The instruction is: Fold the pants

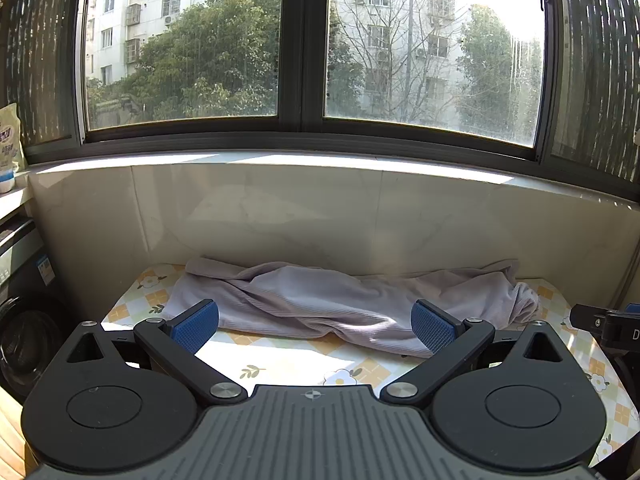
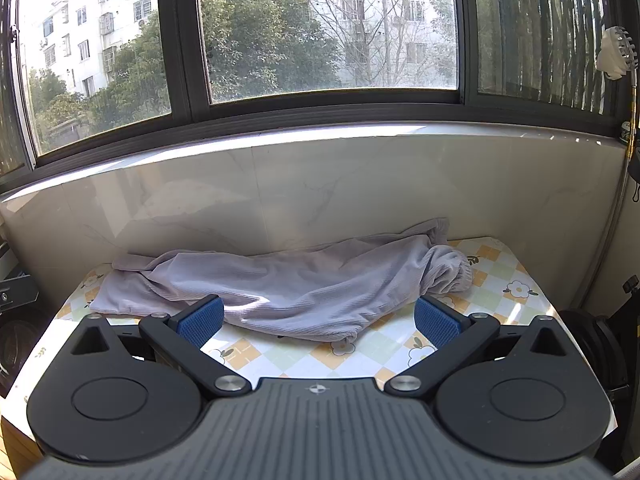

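Light lilac ribbed pants (image 1: 320,300) lie crumpled in a long heap across the far half of a small table, against the marble wall. They also show in the right wrist view (image 2: 288,288), with a bunched end at the right. My left gripper (image 1: 314,326) is open and empty, held near the pants' front edge above the table. My right gripper (image 2: 318,320) is open and empty, just in front of the heap. Part of the right gripper's body (image 1: 608,324) shows at the right edge of the left wrist view.
The table (image 2: 360,356) has a checked cloth with flowers. A marble wall (image 1: 320,208) and window sill stand right behind it. A washing machine (image 1: 24,336) is at the left. A dark object (image 2: 592,344) stands at the table's right.
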